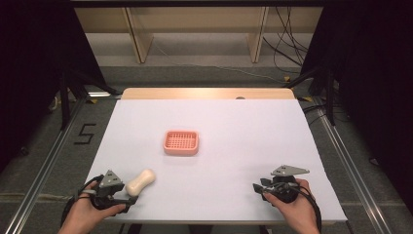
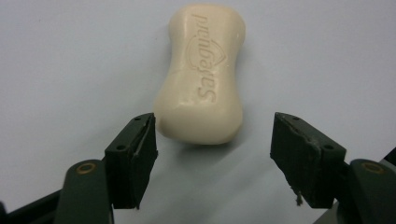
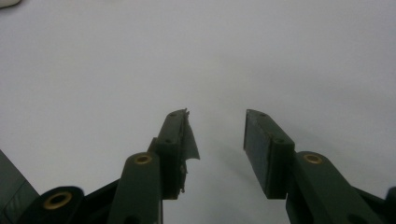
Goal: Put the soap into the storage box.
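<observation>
A cream soap bar [image 1: 140, 182] with embossed lettering lies flat on the white table cover, near the front left. In the left gripper view the soap bar [image 2: 201, 70] stretches away from the jaws, its near end just between their tips. My left gripper [image 2: 213, 120] is open wide: the left pad sits right beside the soap and the right pad stands well apart from it. From above, the left gripper [image 1: 129, 196] points right and forward at the soap. A pink slotted soap dish [image 1: 181, 142] sits empty mid-table. My right gripper [image 1: 256, 187] [image 3: 217, 115] is open over bare cover.
The white cover [image 1: 234, 126] ends in a bare wooden strip [image 1: 204, 93] at the far edge. Metal rails run along the floor on both sides. Shelving legs and cables stand behind the table. The person's hands rest near the front edge.
</observation>
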The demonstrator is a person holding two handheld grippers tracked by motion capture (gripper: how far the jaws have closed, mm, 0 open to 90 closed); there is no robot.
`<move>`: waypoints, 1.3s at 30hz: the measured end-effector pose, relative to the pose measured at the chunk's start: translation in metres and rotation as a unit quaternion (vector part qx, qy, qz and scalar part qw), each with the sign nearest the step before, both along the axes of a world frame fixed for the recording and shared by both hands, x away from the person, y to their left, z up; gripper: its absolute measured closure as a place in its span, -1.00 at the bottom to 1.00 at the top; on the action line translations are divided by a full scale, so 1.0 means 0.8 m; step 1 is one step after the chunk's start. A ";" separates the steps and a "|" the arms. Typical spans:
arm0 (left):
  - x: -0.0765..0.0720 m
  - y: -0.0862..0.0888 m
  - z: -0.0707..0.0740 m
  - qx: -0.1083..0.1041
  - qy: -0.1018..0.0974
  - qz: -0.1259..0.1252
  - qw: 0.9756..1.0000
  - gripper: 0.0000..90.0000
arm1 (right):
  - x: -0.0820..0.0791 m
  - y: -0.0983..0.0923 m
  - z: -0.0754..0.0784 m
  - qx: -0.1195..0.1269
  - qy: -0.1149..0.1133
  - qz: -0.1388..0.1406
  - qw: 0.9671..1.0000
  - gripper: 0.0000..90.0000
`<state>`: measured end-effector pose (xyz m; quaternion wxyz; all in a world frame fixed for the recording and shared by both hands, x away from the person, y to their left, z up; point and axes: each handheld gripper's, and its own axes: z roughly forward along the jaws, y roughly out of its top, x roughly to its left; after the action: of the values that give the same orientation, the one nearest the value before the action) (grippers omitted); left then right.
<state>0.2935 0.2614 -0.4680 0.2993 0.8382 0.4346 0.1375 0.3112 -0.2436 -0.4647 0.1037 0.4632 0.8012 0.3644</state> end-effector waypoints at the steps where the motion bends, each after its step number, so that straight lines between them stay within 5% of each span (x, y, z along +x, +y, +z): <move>1: 0.000 0.001 0.001 0.007 0.003 0.000 1.000 -0.31 | 0.002 -0.001 -0.001 -0.003 -0.011 0.006 1.000 0.34; 9: 0.010 0.001 0.013 0.007 0.021 0.002 1.000 -0.28 | -0.001 0.001 0.001 -0.005 0.000 -0.007 1.000 0.32; 11: 0.017 0.003 0.020 0.023 0.040 -0.005 0.999 -0.27 | -0.001 0.000 0.001 -0.007 0.000 -0.009 1.000 0.32; 12: 0.021 0.003 0.025 0.032 0.059 -0.012 0.998 -0.27 | 0.001 -0.001 -0.001 -0.009 -0.019 -0.004 1.000 0.32; 15: 0.030 0.002 0.032 0.037 0.071 -0.009 0.997 -0.31 | -0.001 0.000 0.002 -0.007 -0.011 -0.011 1.000 0.31; 22: 0.056 -0.003 0.046 0.073 0.126 -0.025 0.989 -0.29 | 0.000 0.000 0.001 -0.012 -0.007 -0.006 1.000 0.30; 24: 0.063 -0.008 0.045 0.079 0.131 -0.021 0.988 -0.29 | 0.000 0.001 0.001 -0.010 -0.004 -0.008 1.000 0.29; 25: 0.066 -0.010 0.045 0.086 0.135 -0.026 0.987 -0.29 | 0.003 0.000 -0.003 -0.013 -0.020 0.008 1.000 0.29; 29: 0.075 -0.020 0.047 0.094 0.151 -0.036 0.983 -0.29 | 0.000 0.002 0.000 -0.010 -0.005 -0.005 1.000 0.28; 31: 0.078 -0.023 0.048 0.113 0.170 -0.048 0.978 -0.29 | -0.001 0.002 0.000 -0.011 -0.005 -0.005 1.000 0.28; 39: 0.091 -0.039 0.045 0.138 0.196 -0.046 0.970 -0.28 | -0.001 0.003 -0.001 -0.009 0.001 -0.005 1.000 0.28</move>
<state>0.3661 0.2302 -0.4323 0.0959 0.9011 0.4225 0.0150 0.3102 -0.2410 -0.4652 0.1090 0.4668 0.8020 0.3564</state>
